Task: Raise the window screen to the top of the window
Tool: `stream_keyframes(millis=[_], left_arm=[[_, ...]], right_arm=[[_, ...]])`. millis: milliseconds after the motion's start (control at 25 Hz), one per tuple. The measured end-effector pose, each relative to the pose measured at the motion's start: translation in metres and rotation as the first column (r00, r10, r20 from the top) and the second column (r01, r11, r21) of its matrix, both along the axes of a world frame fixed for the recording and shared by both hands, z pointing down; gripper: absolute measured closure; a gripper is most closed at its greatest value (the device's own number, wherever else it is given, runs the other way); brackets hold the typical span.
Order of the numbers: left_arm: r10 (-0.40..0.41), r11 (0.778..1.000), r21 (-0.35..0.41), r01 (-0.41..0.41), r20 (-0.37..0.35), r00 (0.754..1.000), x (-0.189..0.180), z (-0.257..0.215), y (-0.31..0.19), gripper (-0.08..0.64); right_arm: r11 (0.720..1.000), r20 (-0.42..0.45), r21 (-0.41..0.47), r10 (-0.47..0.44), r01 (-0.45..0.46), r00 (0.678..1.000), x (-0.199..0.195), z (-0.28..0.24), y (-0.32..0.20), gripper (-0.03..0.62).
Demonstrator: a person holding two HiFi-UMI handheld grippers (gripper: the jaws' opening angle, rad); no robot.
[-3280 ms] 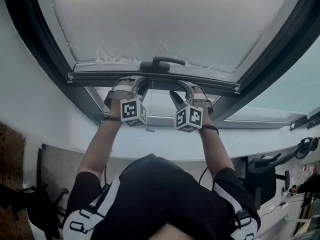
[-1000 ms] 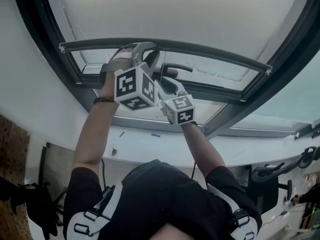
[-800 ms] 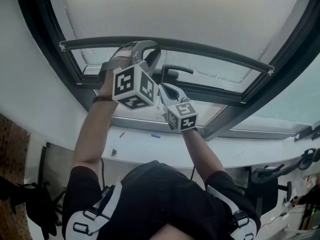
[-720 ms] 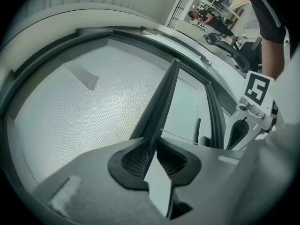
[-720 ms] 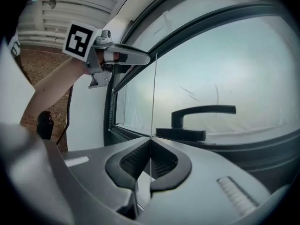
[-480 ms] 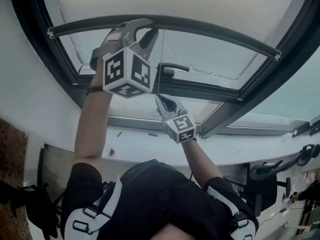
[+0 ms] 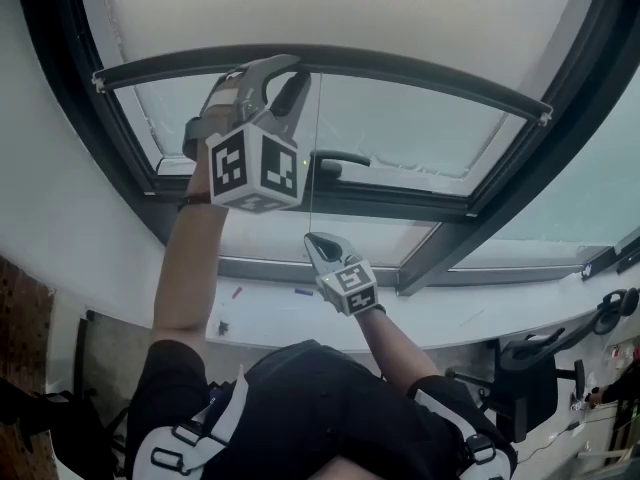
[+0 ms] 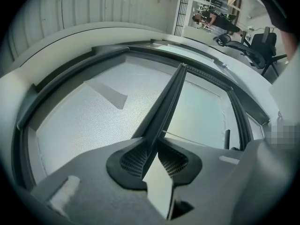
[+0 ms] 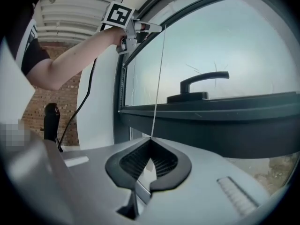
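Note:
The window screen (image 7: 330, 8) is a pale mesh ending in a dark bottom bar (image 7: 420, 78). My left gripper (image 7: 285, 73) is raised to that bar. In the left gripper view the bar (image 8: 168, 97) runs straight between the pads and touches both, while the jaws are opening. A thin pull cord (image 7: 313, 168) hangs from the bar. Lower down, my right gripper (image 7: 312, 240) is shut on that cord. In the right gripper view the cord (image 9: 158, 78) drops into the shut jaws (image 9: 151, 146), with the left gripper (image 9: 150, 27) high above.
The dark window handle (image 7: 335, 158) juts out from the sash below the bar, just right of the cord. A dark window frame (image 7: 60, 118) surrounds the glass, with a white sill (image 7: 450, 318) beneath. An office chair (image 7: 530, 353) stands at the lower right.
The left gripper and the screen's bar rose together. The right gripper left the bar, came down along the cord and shut on it.

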State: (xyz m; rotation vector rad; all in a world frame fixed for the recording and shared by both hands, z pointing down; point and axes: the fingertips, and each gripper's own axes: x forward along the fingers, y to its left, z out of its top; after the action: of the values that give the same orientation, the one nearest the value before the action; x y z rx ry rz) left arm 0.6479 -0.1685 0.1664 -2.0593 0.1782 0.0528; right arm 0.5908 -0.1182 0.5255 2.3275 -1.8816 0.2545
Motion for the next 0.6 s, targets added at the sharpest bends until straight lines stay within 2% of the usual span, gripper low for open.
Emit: stream_keyframes(millis=[160, 320, 480, 600], left_arm=[[0.014, 1.0, 0.004, -0.014, -0.098, 0.995, -0.003, -0.016, 0.003, 0.48], [0.006, 1.0, 0.001, -0.006, -0.24, 0.971, -0.021, -0.038, 0.001, 0.495], [0.006, 0.994, -0.105, -0.035, -0.258, 0.966, -0.028, -0.027, -0.012, 0.507], [0.012, 0.984, -0.169, -0.056, -0.253, 0.967, -0.031, -0.014, -0.015, 0.542]], right_arm=[[1.0, -0.011, 0.024, 0.013, -0.013, 1.0, 0.006, -0.012, 0.0, 0.588], [0.987, -0.081, 0.154, 0.055, -0.042, 0.995, 0.016, -0.06, 0.0, 0.588], [0.977, -0.241, 0.21, 0.092, -0.041, 0.966, 0.017, -0.11, -0.003, 0.588], [0.973, -0.269, 0.228, 0.103, -0.04, 0.958, 0.019, -0.123, -0.008, 0.588]])
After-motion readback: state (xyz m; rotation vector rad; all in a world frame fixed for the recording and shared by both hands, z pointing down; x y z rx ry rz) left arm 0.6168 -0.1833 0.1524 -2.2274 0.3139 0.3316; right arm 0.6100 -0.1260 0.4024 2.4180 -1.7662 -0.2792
